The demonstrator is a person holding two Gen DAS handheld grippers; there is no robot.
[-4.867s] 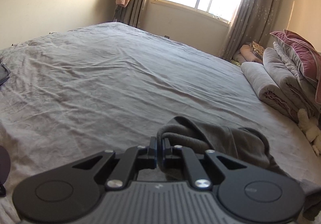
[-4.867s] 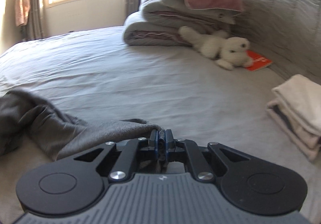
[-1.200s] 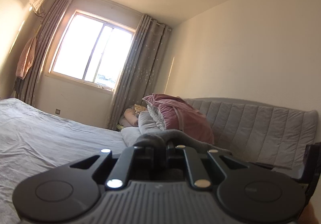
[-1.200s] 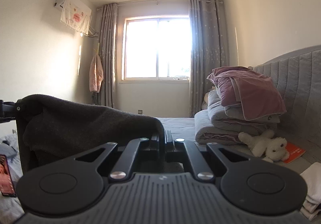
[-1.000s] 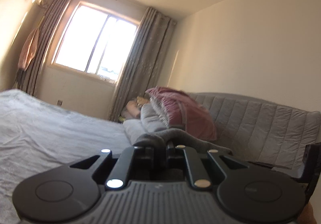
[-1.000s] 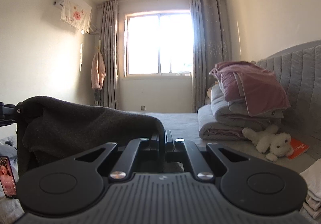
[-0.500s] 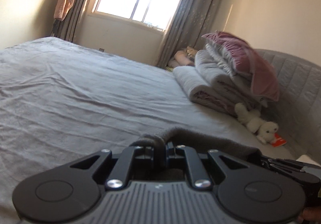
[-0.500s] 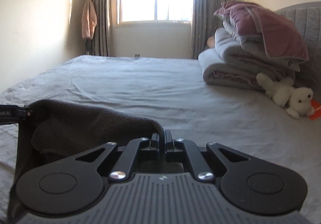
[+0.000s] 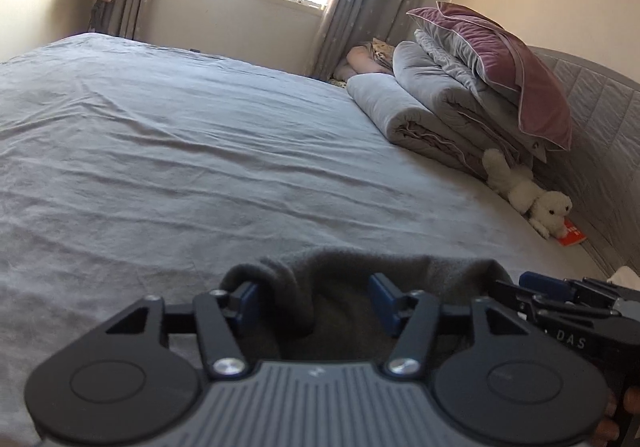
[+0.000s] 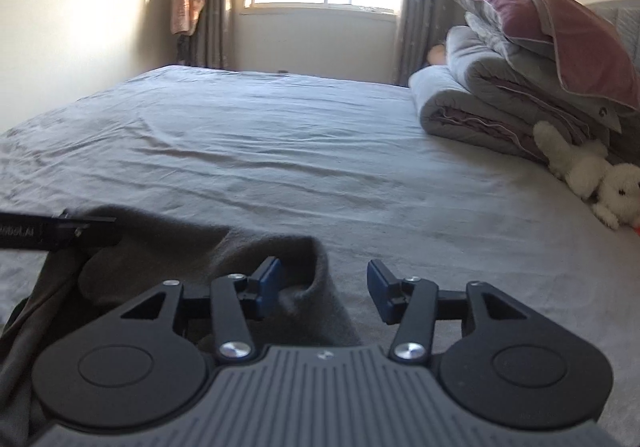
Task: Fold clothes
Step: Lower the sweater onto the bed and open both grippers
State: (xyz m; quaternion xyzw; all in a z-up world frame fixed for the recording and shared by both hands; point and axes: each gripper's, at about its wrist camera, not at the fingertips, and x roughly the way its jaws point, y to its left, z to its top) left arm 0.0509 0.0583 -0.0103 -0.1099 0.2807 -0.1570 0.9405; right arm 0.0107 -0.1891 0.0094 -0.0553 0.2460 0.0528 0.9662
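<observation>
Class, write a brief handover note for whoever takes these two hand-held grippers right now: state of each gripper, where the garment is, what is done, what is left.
Left hand-held gripper: open, low over the bed, dark grey garment bunched between its fingers, not clamped.
Right hand-held gripper: open, garment edge lying by its left finger.
Garment: a rumpled heap on the grey bedsheet near the front edge, both grippers beside it.
Done: the garment is set down on the bed and not gripped.
Left: it looks unfolded; probably spread it flat, then fold it.
</observation>
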